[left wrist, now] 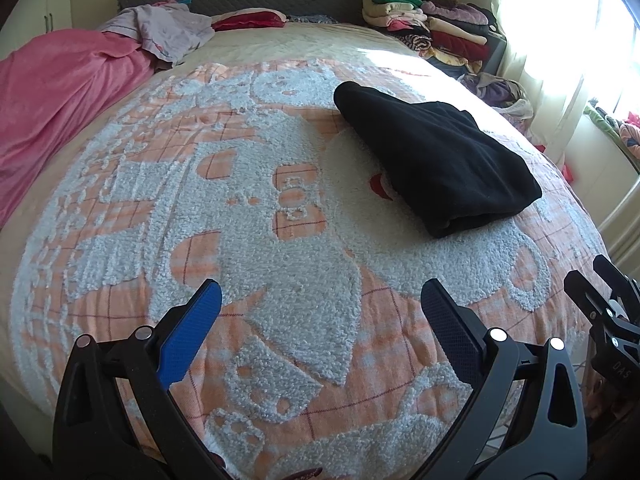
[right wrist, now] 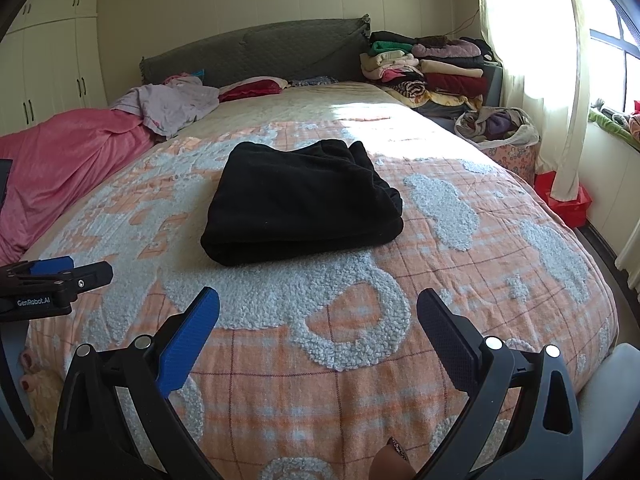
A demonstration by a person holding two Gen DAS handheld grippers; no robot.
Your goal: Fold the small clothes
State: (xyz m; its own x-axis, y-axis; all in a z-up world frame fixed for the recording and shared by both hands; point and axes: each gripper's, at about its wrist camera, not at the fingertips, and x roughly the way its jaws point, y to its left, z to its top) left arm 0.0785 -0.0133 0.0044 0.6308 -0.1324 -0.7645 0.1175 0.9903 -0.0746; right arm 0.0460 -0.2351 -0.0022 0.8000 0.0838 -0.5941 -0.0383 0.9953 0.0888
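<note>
the folded cloth (right wrist: 300,200) in the middle is black. the bed cover (right wrist: 360,360) is orange checks with fluffy pale blue shapes, maybe clouds. upper left, a pink blanket (right wrist: 60,160).

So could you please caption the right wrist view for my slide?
Open right gripper facing a folded black garment on the orange-patterned bedspread.

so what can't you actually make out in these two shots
- Folded black fleece garment: garment type unclear in both views; the folds hide its shape.
- Stack of folded clothes by the headboard: too small to count, right wrist view.
- Window: overexposed, left wrist view.
- Right hand-held gripper: cut off by the frame edge, left wrist view.
</note>
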